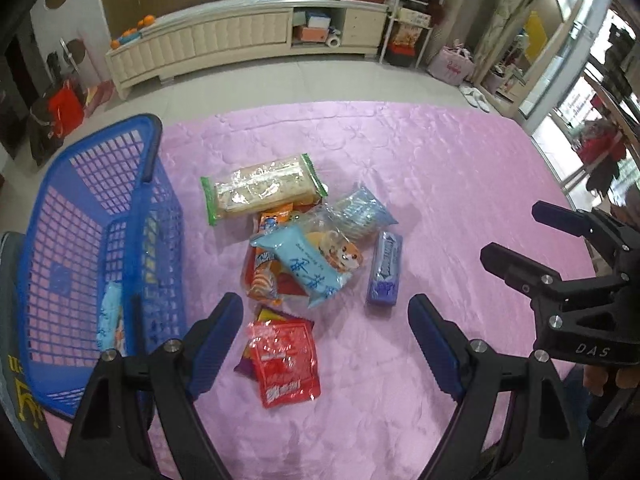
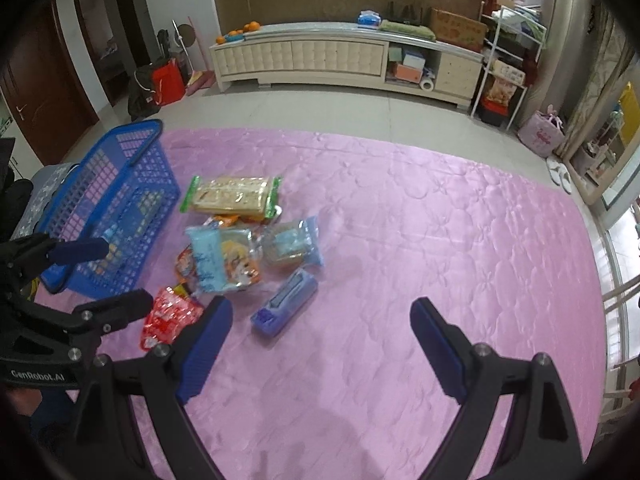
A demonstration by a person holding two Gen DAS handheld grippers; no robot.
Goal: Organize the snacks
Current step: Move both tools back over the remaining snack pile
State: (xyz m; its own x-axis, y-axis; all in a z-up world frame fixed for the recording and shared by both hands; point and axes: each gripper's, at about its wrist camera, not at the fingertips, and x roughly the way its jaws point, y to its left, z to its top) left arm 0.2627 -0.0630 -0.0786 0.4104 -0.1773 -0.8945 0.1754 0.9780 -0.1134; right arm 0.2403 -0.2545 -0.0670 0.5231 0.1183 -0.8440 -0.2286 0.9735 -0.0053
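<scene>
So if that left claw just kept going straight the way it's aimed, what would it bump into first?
Probably the shiny red foil snack packet, lying between the open left gripper's fingers at the pile's near edge on the pink quilted cloth; depth is unclear.

I'm seeing my left gripper (image 1: 326, 340) and right gripper (image 2: 322, 344): black frames, blue ribbed jaws, silver screws, white "DAS" and "GenRobot.AI" lettering.

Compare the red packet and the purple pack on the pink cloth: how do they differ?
The red packet is a flat, crinkly foil pouch; the purple pack is a narrow, boxy bar. The red packet lies nearest the left claw and overlaps other wrappers; the purple pack lies alone at the right of the pile. Both lie flat, outside the blue basket.
</scene>
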